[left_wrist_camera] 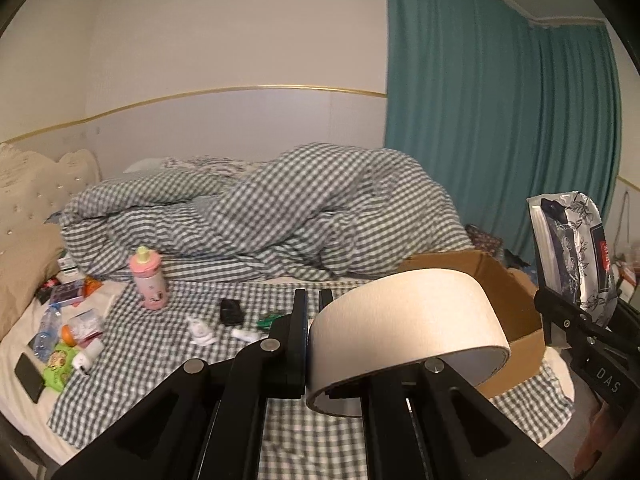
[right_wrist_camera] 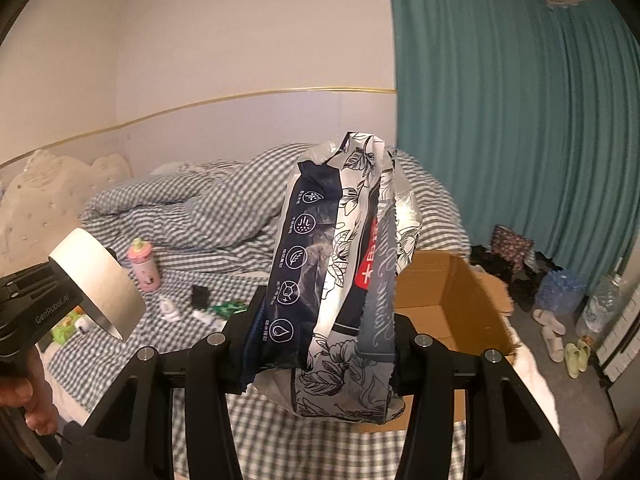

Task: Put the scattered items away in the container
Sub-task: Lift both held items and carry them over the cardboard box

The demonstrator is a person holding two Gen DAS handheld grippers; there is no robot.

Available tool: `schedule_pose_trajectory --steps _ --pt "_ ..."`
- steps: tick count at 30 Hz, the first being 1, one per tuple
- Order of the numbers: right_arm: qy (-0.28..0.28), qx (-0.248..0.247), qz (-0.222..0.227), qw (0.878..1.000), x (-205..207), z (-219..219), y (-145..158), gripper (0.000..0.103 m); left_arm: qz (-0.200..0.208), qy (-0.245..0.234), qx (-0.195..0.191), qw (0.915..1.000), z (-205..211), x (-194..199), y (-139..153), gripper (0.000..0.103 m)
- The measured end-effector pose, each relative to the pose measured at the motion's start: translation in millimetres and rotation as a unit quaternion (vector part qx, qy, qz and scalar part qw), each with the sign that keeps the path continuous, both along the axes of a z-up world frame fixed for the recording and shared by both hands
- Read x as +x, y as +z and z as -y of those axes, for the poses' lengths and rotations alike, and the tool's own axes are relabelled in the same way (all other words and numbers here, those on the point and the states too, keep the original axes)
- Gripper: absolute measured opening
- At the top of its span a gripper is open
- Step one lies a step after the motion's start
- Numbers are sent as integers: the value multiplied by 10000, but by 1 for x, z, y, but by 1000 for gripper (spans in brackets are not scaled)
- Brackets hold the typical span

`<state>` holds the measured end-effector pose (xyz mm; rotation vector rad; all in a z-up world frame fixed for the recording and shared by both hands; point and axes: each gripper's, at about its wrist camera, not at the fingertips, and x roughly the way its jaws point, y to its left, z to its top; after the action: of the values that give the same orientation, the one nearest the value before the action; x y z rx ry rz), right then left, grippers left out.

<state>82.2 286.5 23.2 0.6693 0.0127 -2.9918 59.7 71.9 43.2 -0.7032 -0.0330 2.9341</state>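
Note:
My left gripper is shut on the wall of a cream masking tape roll, held above the checked bed sheet. Just right of the roll and behind it stands an open cardboard box on the bed. My right gripper is shut on a silver and navy floral packet, which stands upright in front of the box. The packet and the right gripper show at the right edge of the left wrist view. The tape roll appears at the left of the right wrist view, with a hand below it.
On the sheet lie a pink baby bottle, a small black object, white bits and a green wrapper. A phone, a green pack and a water bottle sit far left. A bunched duvet lies behind. Slippers are on the floor.

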Motion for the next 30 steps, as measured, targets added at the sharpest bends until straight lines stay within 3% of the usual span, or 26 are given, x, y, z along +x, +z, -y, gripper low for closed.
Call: schedule_pose_trajectory --steps 14,30 --pt "-554 38 62 9984 -18 -57 7 48 84 -608 -2 9981 -72 -41 -1 5" --pt "-679 53 359 9970 -61 -105 -8 48 332 -932 -80 9951 -120 -85 -15 5"
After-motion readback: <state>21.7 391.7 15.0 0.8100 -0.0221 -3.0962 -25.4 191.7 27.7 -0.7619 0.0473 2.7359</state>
